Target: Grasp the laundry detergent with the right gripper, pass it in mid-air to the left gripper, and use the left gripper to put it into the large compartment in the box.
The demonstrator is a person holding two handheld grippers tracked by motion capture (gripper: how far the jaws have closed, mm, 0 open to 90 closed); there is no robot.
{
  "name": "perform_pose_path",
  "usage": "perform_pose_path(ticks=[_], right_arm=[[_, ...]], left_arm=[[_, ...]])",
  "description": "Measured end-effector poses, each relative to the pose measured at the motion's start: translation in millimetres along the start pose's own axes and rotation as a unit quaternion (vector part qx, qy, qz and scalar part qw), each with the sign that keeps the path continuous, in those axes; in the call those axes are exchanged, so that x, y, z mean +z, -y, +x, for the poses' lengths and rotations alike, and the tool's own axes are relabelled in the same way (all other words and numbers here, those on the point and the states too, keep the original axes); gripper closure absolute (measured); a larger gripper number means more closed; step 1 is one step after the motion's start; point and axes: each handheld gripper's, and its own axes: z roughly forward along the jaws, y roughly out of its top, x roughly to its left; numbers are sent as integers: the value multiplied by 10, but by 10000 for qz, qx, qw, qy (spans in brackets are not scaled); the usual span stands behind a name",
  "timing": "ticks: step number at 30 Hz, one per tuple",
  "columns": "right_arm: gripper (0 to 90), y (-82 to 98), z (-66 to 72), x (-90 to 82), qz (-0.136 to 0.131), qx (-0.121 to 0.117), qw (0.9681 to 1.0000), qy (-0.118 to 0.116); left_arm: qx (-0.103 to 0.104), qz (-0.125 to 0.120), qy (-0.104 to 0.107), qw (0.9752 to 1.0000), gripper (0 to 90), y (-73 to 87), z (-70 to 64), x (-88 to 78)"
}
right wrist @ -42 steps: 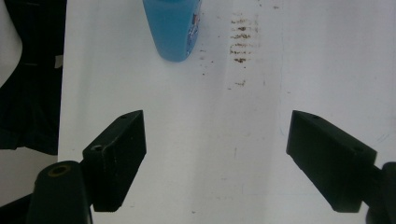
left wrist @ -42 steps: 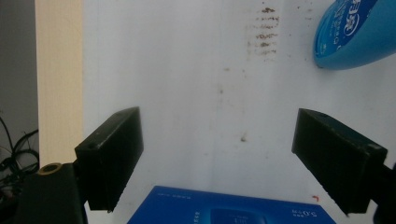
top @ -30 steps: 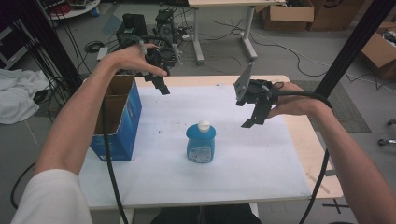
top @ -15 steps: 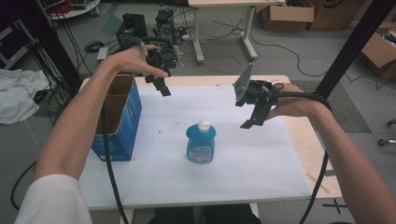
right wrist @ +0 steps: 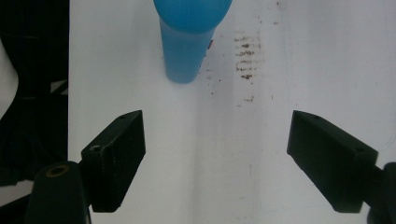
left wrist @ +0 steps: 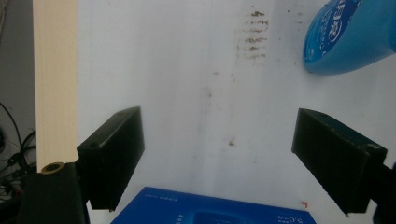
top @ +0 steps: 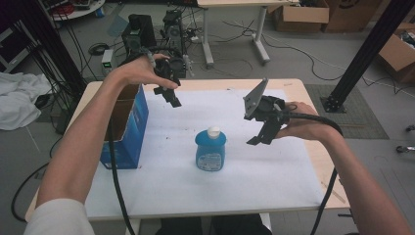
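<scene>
A blue bottle (top: pixel 210 151) with a white cap stands upright in the middle of the white sheet. My left gripper (top: pixel 169 97) hovers above the table's far left part, beside an open blue box (top: pixel 125 128), its jaws wide apart and empty. In the left gripper view the left gripper (left wrist: pixel 219 154) looks down on the sheet, with the bottle (left wrist: pixel 348 37) at the upper right and the box (left wrist: pixel 210 209) at the bottom edge. My right gripper (top: pixel 263 136) hangs open to the right of the bottle, apart from it. The right gripper view has the right gripper (right wrist: pixel 217 154) empty and the bottle (right wrist: pixel 187 42) ahead.
The white sheet covers a wooden table (top: pixel 298 90). Black cables trail from both grippers over the table's front edge. Behind the table stand electronics, another desk and cardboard boxes on the floor. A black frame post rises at the right.
My right gripper has come a little lower and nearer the bottle, jaws still open. The left gripper and the bottle have kept their places.
</scene>
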Motion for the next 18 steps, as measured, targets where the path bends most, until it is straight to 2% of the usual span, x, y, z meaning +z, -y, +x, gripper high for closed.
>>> perform_pose_path(ticks=[5, 16, 18], right_arm=[[191, 4, 37, 83, -198, 123, 9997, -90], [187, 13, 115, 378, -321, 395, 9987, -96], [186, 19, 120, 432, -412, 469, 9980, -92]], left_arm=[[-15, 10, 27, 10000, 177, 36, -19, 23], [-106, -36, -44, 9999, 177, 121, -13, -6], [-117, -53, -35, 9999, 177, 131, -19, -3]])
